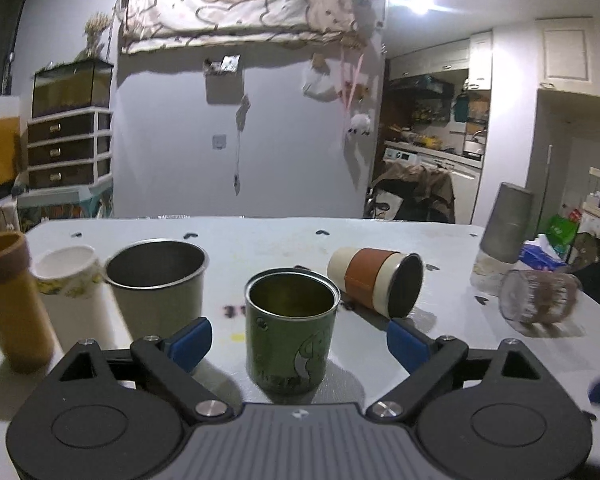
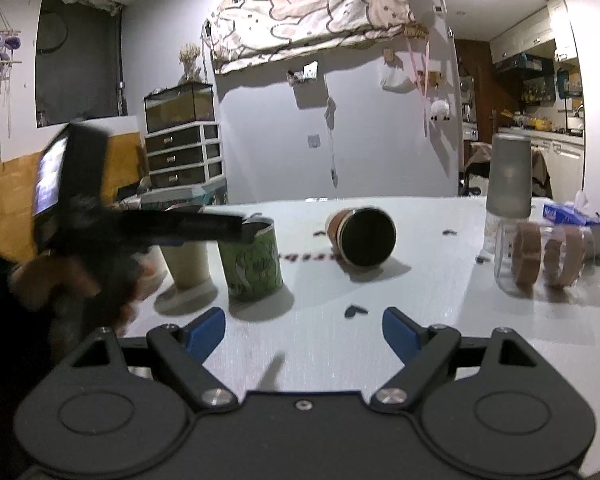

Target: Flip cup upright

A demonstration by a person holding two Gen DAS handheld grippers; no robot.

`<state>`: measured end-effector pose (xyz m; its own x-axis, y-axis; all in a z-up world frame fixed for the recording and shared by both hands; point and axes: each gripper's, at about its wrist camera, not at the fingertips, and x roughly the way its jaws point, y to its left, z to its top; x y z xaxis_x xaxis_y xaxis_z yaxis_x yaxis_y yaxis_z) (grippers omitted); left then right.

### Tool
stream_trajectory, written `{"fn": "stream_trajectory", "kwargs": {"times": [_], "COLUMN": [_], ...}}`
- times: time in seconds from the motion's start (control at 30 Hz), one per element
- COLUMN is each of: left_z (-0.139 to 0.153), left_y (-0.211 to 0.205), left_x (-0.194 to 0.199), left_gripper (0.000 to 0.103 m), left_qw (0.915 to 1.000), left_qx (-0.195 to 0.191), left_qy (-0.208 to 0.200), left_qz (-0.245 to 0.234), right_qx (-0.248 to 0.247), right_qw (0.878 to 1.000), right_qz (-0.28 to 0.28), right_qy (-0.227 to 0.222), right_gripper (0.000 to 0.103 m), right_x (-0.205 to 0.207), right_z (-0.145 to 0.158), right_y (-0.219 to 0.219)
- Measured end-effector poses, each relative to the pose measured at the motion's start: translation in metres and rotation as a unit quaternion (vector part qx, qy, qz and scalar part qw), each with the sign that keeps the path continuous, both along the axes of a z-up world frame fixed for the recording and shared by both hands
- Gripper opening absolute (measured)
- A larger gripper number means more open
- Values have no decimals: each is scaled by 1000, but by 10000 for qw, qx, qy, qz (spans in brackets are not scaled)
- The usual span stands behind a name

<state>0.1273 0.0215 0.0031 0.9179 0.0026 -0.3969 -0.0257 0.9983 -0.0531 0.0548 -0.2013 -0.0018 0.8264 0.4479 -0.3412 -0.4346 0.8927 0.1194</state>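
A cream cup with a brown sleeve (image 1: 376, 282) lies on its side on the white table, its dark mouth toward me; it also shows in the right wrist view (image 2: 363, 237). A green printed cup (image 1: 292, 328) stands upright between the open blue-tipped fingers of my left gripper (image 1: 298, 342), with a gap on each side. The green cup (image 2: 254, 262) shows in the right wrist view with the left gripper's body (image 2: 140, 228) beside it. My right gripper (image 2: 303, 330) is open and empty above the table, nearer than the lying cup.
Upright at the left stand a steel cup (image 1: 156, 280), a white paper cup (image 1: 74, 292) and a tan tumbler (image 1: 10, 300). At the right a clear ribbed glass (image 1: 538, 296) lies on its side beside a grey inverted cup (image 1: 504, 224) and a tissue box (image 2: 568, 214).
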Motion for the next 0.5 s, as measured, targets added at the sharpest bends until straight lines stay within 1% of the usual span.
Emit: {"fn": "stream_trajectory", "kwargs": {"times": [0.13,0.3,0.37,0.5], "left_z": [11,19,21,20], "left_y": [7,18,23,28], "left_x": [-27,-61,-76,-97], "left_gripper": [96,103,103,103], "left_qw": [9998,9993,9990,9985], "left_qx": [101,139,107,200], "left_qy": [-149,-267,-322,-395], "left_qz": [66,240,289,320], "right_qx": [25,30,24,55], "right_qw": [9999,9995,9993,9991], "right_qz": [-58,-116,-132,-169], "right_qy": [-159,-301,-339,-380], "right_gripper": [86,86,86,88], "right_x": [-1,-3,-5,-7], "right_z": [10,18,19,21], "right_y": [1,3,3,3]}}
